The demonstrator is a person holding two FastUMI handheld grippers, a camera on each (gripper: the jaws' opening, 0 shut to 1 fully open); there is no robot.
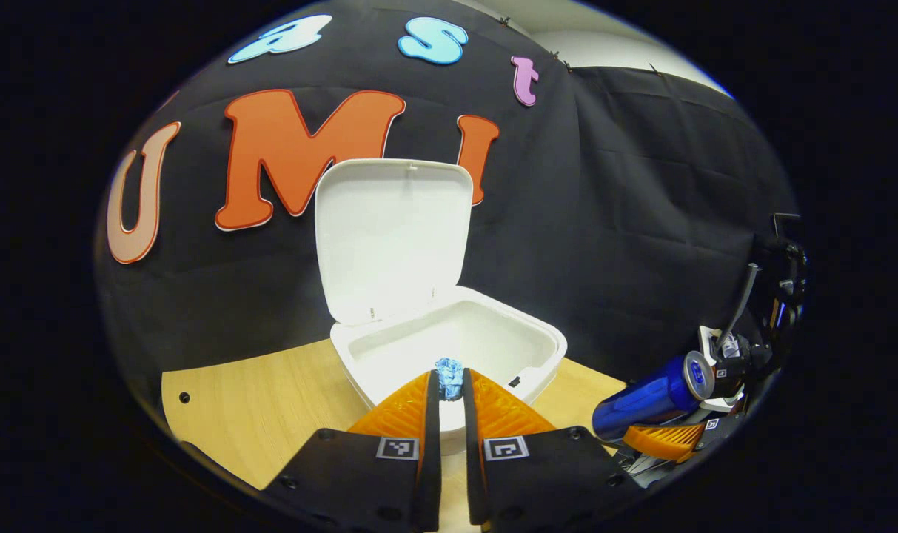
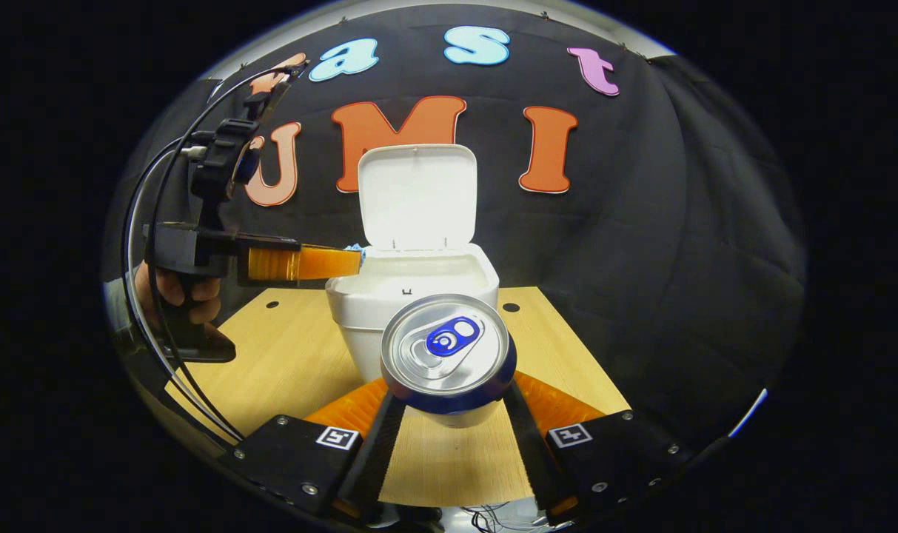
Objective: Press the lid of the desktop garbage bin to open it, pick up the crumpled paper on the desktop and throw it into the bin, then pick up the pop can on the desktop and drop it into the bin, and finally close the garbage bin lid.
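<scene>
just over the open bin (image 1: 545,348), the left tool (image 1: 449,386) pinches crumpled paper (image 1: 449,376); right tool (image 2: 449,396) clamps the can (image 2: 447,352).

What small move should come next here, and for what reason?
Probably open the left hand-held gripper to drop the crumpled paper: its fingers pinch the paper over the rim of the bin, whose lid stands open. The right hand-held gripper holds the pop can.

Crumpled paper (image 1: 449,378) over the bin (image 1: 526,352); pop can (image 2: 449,354) before it.
</scene>
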